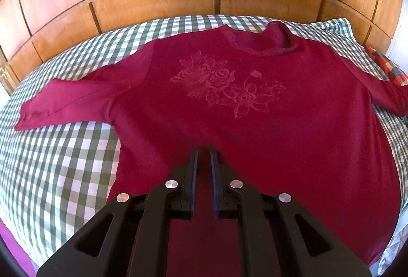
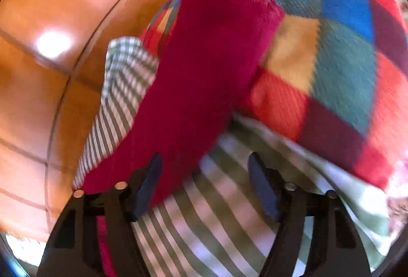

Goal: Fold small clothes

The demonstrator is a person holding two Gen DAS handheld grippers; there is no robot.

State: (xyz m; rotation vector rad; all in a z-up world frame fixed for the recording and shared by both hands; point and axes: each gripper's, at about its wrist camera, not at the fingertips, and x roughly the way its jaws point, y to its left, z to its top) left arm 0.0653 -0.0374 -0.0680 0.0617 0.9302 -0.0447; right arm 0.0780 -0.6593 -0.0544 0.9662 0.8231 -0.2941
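— Right gripper [image 2: 205, 182] is wide open, holding nothing, beside the red shirt's sleeve [image 2: 204, 67]. Left gripper [image 1: 204, 157] is nearly closed, over the shirt [image 1: 255, 136].

— Shirt's flat on the bed [image 1: 63, 162]. It's soft, floppy. Grab the sleeve end.

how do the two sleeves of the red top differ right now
The dark red floral top's left sleeve lies flat on the green-and-white checked sheet, stretched straight out sideways. Its right sleeve runs onto the multicoloured checked blanket, its cuff resting on it.

No gripper is at the left sleeve; the left gripper, nearly closed, is over the body of the top. The right gripper is wide open right beside the right sleeve.

Both are the same plain dark red fabric.
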